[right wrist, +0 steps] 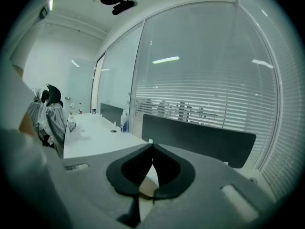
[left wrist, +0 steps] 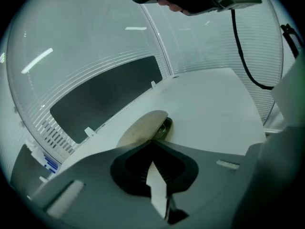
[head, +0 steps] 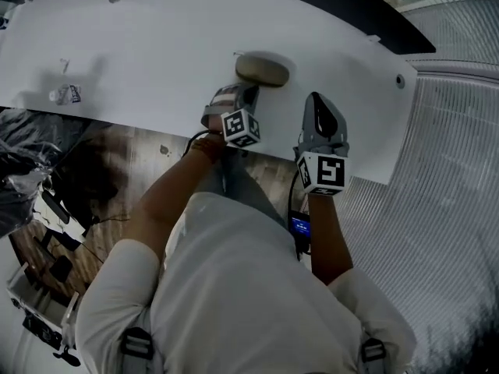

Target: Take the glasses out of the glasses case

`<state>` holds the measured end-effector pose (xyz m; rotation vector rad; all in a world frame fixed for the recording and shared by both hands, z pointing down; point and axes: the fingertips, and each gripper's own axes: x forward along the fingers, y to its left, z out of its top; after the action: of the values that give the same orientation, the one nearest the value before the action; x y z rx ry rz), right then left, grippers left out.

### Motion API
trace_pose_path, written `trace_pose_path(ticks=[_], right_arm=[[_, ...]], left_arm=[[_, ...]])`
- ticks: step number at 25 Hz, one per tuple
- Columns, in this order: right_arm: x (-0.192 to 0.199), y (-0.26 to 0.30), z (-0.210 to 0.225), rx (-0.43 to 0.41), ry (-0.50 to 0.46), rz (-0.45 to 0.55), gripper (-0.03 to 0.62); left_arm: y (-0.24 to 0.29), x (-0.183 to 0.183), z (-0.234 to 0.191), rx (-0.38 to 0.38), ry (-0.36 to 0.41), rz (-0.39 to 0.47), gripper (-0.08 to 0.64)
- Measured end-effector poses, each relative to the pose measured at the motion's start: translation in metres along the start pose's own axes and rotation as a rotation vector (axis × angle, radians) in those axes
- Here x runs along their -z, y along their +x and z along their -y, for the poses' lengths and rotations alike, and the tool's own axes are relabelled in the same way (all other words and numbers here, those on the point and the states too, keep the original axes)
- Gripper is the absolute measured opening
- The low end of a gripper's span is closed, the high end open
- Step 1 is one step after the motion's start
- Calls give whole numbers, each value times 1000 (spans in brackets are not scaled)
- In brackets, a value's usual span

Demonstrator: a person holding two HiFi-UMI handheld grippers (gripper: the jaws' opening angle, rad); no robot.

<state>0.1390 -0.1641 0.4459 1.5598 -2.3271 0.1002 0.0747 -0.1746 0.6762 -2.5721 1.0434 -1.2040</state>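
A tan oval glasses case (head: 262,69) lies closed on the white desk (head: 156,61). My left gripper (head: 248,92) sits just in front of it, jaws shut and empty, its tip close to the case's near edge. In the left gripper view the case (left wrist: 143,128) shows just beyond the closed jaws (left wrist: 153,141), with a dark seam along its right side. My right gripper (head: 316,104) hovers to the right of the case, shut with nothing in it. The right gripper view looks along the desk (right wrist: 90,137) over its shut jaws (right wrist: 152,147). The glasses are hidden.
A small bottle (head: 64,93) stands at the desk's left. A dark divider panel (left wrist: 105,94) runs along the far edge, with slatted blinds (right wrist: 205,99) behind glass. The desk's near edge (head: 327,170) lies just under my right gripper. Clutter fills the floor (head: 47,209) at left.
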Motion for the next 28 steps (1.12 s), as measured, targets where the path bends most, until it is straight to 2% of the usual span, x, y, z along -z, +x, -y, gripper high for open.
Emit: trace_pose_path(ticks=[4, 7, 10, 11, 13, 17, 19, 22, 28], right_arm=[[41, 20, -19, -53, -113, -71, 2], [78, 42, -34, -107, -319, -127, 2], [112, 65, -48, -138, -573, -159, 2], [125, 73, -53, -158, -660, -168, 14], [152, 86, -61, -203, -802, -186, 105], [173, 102, -65, -221, -970, -191, 201], [180, 110, -68, -238, -1051, -191, 218], [186, 117, -70, -249, -1116, -191, 219], [155, 122, -70, -211, -1095, -131, 192]], left_arm=[[13, 4, 1, -7, -16, -1, 3], [22, 7, 2, -10, -26, -9, 3], [26, 5, -1, -17, -40, 1, 2], [27, 5, -2, -20, -42, 5, 2], [26, 5, -2, -23, -44, 11, 2], [24, 6, 1, -17, -46, 21, 2], [25, 6, 2, -15, -45, 26, 2], [25, 4, 2, -10, -36, 33, 2], [25, 13, 6, 10, -12, 37, 2]])
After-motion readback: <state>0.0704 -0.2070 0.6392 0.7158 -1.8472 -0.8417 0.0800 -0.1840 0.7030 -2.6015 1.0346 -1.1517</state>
